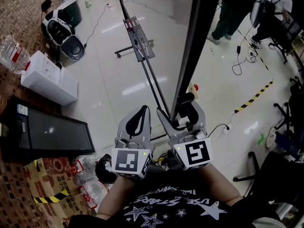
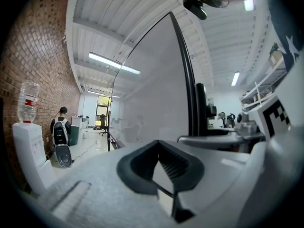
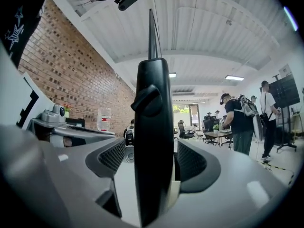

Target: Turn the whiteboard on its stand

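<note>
The right claw (image 1: 186, 110) stands wide open around the black edge of the whiteboard (image 1: 159, 8). That edge rises upright between its jaws, with a gap on either side. The left claw (image 1: 139, 117), just beside the right one, is closed on nothing. The board's pale face lies ahead of it, to its right.

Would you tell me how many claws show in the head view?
2. The left claw, shut and empty, sits just left of the whiteboard edge. The right claw, open, straddles that edge. None seems hidden.
</note>
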`<state>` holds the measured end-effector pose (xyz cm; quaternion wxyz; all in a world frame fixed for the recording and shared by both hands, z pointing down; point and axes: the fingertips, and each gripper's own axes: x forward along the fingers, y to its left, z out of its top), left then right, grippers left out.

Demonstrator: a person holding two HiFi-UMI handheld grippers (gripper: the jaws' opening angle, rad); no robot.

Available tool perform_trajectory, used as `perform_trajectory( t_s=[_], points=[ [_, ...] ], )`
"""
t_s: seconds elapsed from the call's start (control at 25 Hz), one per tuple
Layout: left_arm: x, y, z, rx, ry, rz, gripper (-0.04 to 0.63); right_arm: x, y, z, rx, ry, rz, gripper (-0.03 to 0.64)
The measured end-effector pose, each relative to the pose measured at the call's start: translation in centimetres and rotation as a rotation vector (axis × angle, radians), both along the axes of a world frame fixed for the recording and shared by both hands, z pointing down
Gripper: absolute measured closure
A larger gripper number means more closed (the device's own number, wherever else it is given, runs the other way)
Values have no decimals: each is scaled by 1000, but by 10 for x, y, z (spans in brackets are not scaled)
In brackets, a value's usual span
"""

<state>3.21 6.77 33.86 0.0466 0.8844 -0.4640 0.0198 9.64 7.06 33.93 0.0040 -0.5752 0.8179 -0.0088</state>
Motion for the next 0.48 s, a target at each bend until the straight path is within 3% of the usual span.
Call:
perform_trajectory(
  t_s=[0.32,0.48],
  points=[
    [0,17,5,-9,-8,51,589,17,32,12,-36,-3,71,278],
    [1,24,8,-23,-4,66,589,22,46,2,14,-47,99,306]
  ],
)
